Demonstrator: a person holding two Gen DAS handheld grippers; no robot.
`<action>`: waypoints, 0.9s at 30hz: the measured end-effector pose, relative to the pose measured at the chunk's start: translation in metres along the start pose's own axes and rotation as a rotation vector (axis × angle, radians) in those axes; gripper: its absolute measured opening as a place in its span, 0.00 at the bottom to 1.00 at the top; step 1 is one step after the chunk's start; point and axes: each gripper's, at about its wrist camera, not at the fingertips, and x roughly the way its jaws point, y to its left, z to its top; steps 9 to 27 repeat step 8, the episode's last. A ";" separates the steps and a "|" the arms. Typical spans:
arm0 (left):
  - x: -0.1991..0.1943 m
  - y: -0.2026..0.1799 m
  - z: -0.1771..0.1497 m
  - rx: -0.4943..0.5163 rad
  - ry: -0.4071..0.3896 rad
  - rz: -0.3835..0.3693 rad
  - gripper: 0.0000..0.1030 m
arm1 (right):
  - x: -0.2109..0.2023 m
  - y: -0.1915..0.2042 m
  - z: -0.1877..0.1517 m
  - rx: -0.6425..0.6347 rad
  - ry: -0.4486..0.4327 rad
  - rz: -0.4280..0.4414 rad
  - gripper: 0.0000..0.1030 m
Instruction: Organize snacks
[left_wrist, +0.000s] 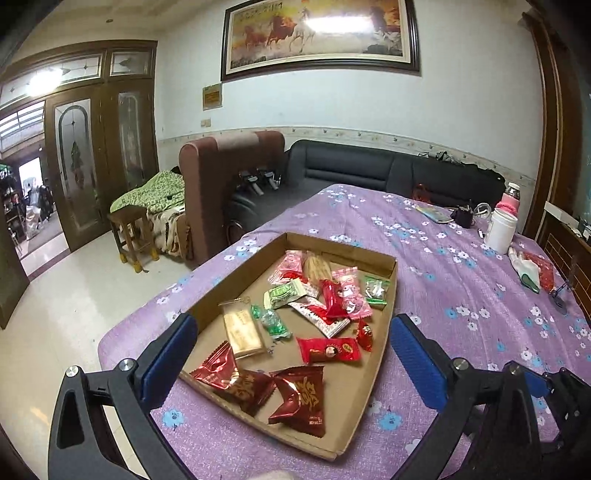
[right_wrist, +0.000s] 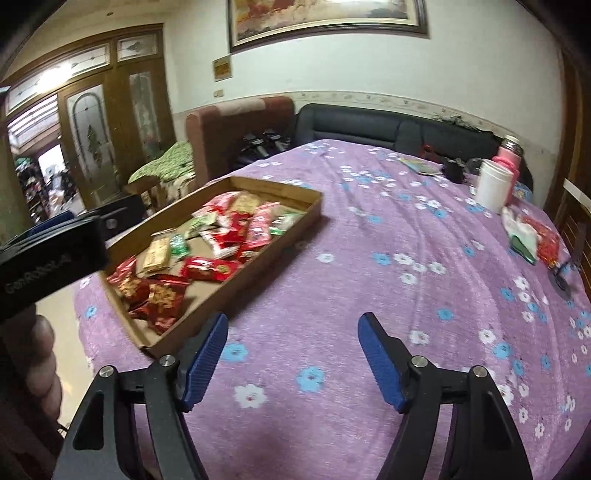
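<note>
A shallow cardboard tray (left_wrist: 384, 295) lies on the purple flowered tablecloth and holds several wrapped snacks: dark red packets (left_wrist: 299, 398) at the near end, a gold bar (left_wrist: 242, 332), green candies (left_wrist: 275, 321), red and pink packets (left_wrist: 332, 299) farther back. My left gripper (left_wrist: 291, 354) is open and empty, its jaws spread above the tray's near end. The tray (right_wrist: 295, 225) also shows in the right wrist view, to the left. My right gripper (right_wrist: 293, 350) is open and empty over bare cloth, right of the tray's near corner.
A white jar (left_wrist: 500, 230), a pink bottle (left_wrist: 511, 199), a glove and a red packet (left_wrist: 532, 271) sit at the table's far right. Sofas (left_wrist: 351, 170) stand behind the table; a wooden stool (left_wrist: 131, 232) is on the floor to the left. The table edge is near on the left.
</note>
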 end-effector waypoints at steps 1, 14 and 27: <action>0.001 0.001 0.000 -0.003 0.002 0.004 1.00 | 0.002 0.005 0.001 -0.008 0.005 0.014 0.77; 0.008 0.002 0.005 -0.005 0.037 0.020 1.00 | 0.005 0.005 0.005 0.011 0.013 0.039 0.77; 0.008 0.002 0.005 -0.005 0.037 0.020 1.00 | 0.005 0.005 0.005 0.011 0.013 0.039 0.77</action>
